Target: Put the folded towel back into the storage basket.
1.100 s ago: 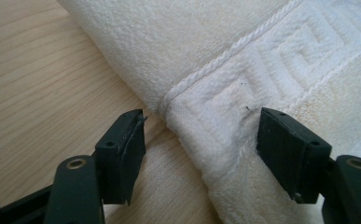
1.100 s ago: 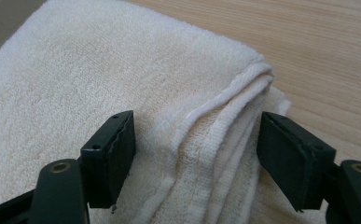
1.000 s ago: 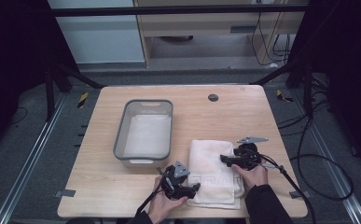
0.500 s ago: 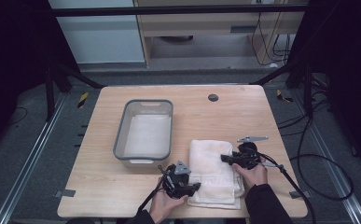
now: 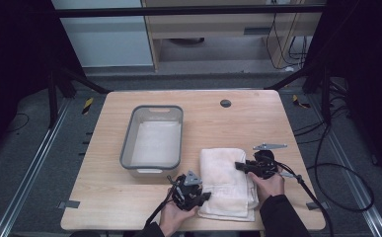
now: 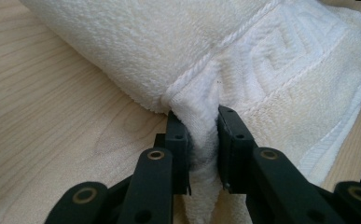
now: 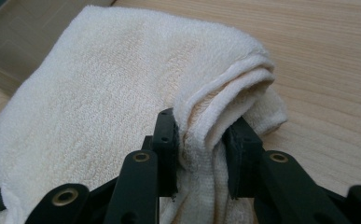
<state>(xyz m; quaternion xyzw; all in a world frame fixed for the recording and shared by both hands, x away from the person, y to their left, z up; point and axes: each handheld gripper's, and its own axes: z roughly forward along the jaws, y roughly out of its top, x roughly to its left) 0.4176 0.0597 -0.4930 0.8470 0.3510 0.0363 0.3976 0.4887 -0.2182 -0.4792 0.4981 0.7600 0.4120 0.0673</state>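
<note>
The left gripper (image 5: 204, 196), at the table's six o'clock edge, has just closed its jaws and now pinches a fold of the cream, folded terry towel (image 5: 226, 177) at the towel's near left corner. The right gripper (image 5: 238, 166), at the towel's three o'clock side, has likewise just closed and clamps the rolled edge there. The towel lies flat on the pale wooden table (image 5: 257, 118). Farther off, at the towel's ten o'clock, just beside it, stands a grey rectangular plastic basin (image 5: 126, 148).

One towel (image 5: 226, 178), one basin (image 5: 152, 140), two claws.
</note>
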